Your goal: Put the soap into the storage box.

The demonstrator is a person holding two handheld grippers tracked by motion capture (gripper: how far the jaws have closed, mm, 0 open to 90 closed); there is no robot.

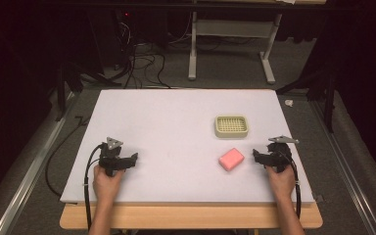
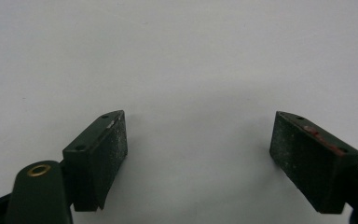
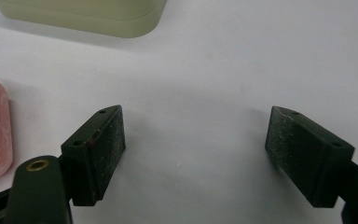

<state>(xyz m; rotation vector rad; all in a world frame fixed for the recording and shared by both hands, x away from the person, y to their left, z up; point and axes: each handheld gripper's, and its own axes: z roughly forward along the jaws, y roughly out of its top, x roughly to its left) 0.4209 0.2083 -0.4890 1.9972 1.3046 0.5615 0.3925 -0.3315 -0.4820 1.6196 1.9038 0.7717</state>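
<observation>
Both my hand-held grippers released, resting low on the white surface (image 1: pixel 176 112), nothing grasped.

My left hand-held gripper (image 1: pixel 136 157) sits near the front left of the surface, jaws spread wide over bare white, well apart from everything. My right hand-held gripper (image 1: pixel 254 155) sits front right, jaws spread too, pointing toward the pink soap bar (image 1: pixel 231 159), which lies flat just beside it, not touching. In the right gripper view the soap bar is left of the jaws. Pale green soap dish (image 1: pixel 231 126) stands behind the soap bar, near it, apart.
</observation>
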